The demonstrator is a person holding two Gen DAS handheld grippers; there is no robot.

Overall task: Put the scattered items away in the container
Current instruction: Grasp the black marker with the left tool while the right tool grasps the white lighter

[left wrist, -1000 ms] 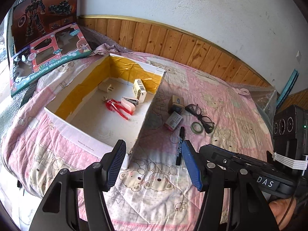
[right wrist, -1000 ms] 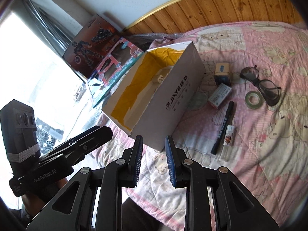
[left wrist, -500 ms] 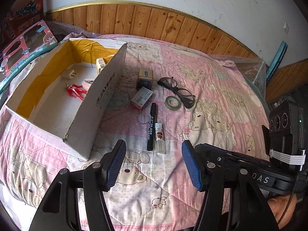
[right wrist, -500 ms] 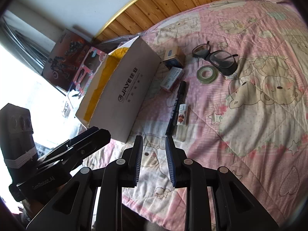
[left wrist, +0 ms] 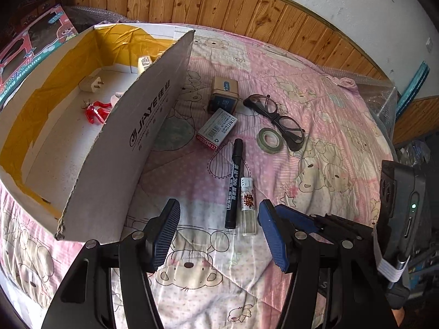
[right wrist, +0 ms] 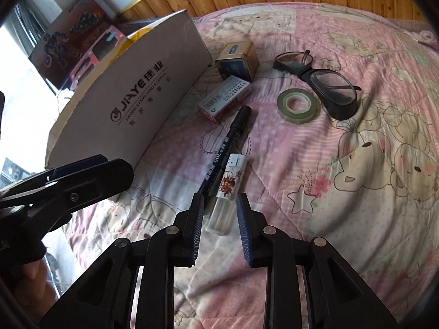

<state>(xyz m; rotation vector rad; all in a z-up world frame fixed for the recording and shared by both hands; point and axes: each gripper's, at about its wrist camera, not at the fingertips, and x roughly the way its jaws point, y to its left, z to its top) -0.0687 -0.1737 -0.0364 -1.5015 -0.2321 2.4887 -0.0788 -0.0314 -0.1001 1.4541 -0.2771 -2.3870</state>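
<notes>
**Clear lighter between my right fingers**

Clear plastic lighter (right wrist: 226, 192) lies at frame centre beside the black marker (right wrist: 227, 148), its near end between my right gripper's (right wrist: 219, 216) parted, untouching fingers. My left gripper (left wrist: 218, 231) gapes wide. The cardboard box (left wrist: 123, 142) sits at left.

Matt cardboard box (left wrist: 142, 126), soft quilted cloth bedspread (left wrist: 323, 137), glossy tape roll (right wrist: 298, 105), varnished wood panelling (left wrist: 247, 11)
</notes>
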